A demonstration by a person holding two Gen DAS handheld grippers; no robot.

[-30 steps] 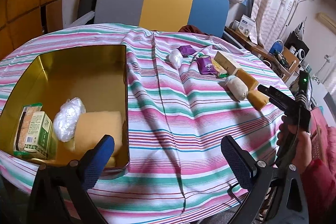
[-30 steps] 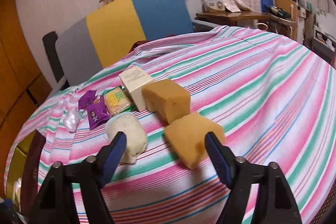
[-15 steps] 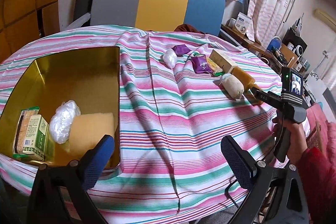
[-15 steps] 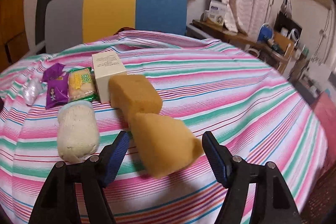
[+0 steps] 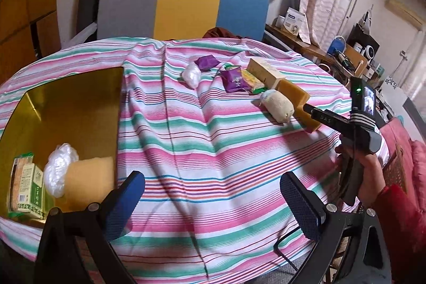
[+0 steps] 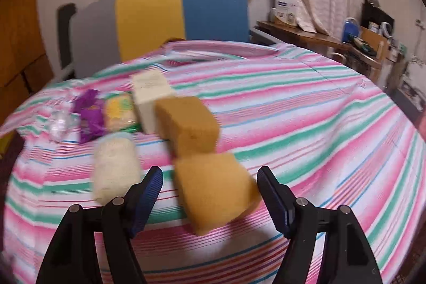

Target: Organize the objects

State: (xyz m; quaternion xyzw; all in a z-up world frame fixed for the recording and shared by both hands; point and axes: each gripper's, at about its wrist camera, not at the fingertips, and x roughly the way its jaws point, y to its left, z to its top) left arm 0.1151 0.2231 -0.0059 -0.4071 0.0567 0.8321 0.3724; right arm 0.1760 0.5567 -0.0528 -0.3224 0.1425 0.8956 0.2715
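R gripper (image 6: pixel 210 193) jaws opening, wide, straddling near yellow sponge (image 6: pixel 213 190) on striped cloth (image 6: pixel 306 124), pads not pressing. Pitched down. L gripper (image 5: pixel 213 201) released, empty, beside gold tin (image 5: pixel 66 103).

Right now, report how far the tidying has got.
Done: the gold tin already holds a sponge, a clear bag and green packets. In hand: the right claw, jaws opening, straddles the near sponge, not gripping. Left: the second sponge, white roll, box and snack packets. The left claw is empty.
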